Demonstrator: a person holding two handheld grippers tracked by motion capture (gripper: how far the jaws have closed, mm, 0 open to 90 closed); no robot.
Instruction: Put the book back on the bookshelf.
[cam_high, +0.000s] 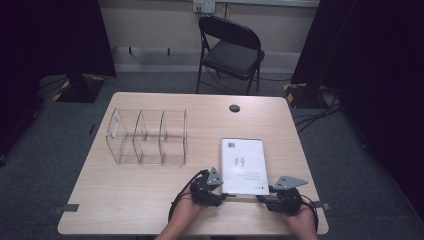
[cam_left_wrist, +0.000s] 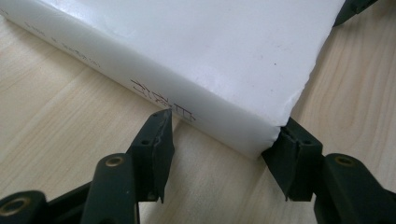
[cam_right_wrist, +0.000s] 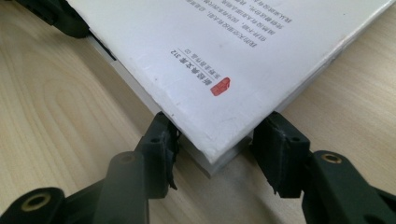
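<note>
Both grippers are set at the near corners of a white book.

Nearest in the high view, the left gripper (cam_high: 226, 195) and right gripper (cam_high: 262, 198) are seen at the near edge of the book (cam_high: 243, 165), which lies flat on the table (cam_high: 125, 200), right of a clear three-compartment organizer (cam_high: 147, 136). From the left gripper view, the jaws are seen narrowed around the near left corner of the book (cam_left_wrist: 210, 51), one pad touching its end, the other just beside the spine. From the right gripper view, both pads are pressed on the near right corner of the book (cam_right_wrist: 224, 51). Reaching is judged done; firm gripping on the left and lifting are left.
</note>
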